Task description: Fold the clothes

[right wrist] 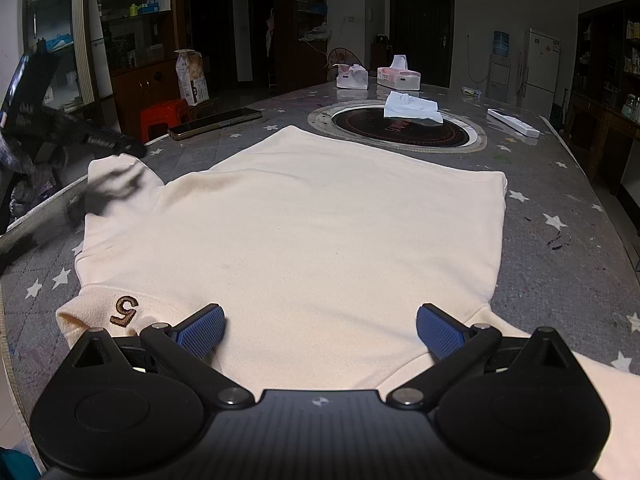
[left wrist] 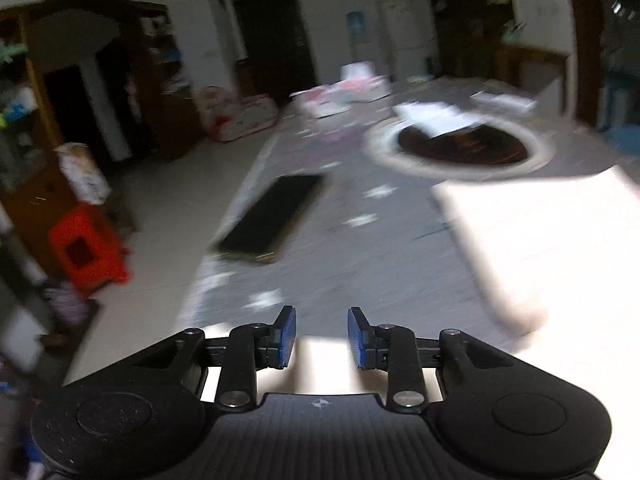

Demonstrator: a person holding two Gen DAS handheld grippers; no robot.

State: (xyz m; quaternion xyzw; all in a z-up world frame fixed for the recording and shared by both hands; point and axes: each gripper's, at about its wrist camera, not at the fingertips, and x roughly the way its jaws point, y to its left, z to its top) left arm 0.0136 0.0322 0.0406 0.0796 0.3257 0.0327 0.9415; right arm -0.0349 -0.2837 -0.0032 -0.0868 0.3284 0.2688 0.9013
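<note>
Cream fleece, a sweatshirt (right wrist: 296, 232), lay flat on our star-print tablecloth (right wrist: 560, 208), a brown 5 (right wrist: 125, 311) near its hem. Our right gripper (right wrist: 318, 330) gaped wide above it, empty; our left gripper (left wrist: 322, 338) stood narrowly parted, gripping nothing.

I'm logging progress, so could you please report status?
Left gripper open, empty. Right gripper open wide over cream sweatshirt, lying flat. Phone beyond the left sleeve, clear.

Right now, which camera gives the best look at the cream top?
The right wrist view: the cream top lies sharp and nearly whole on the table. The left wrist view catches only a blurred pale edge.
</note>
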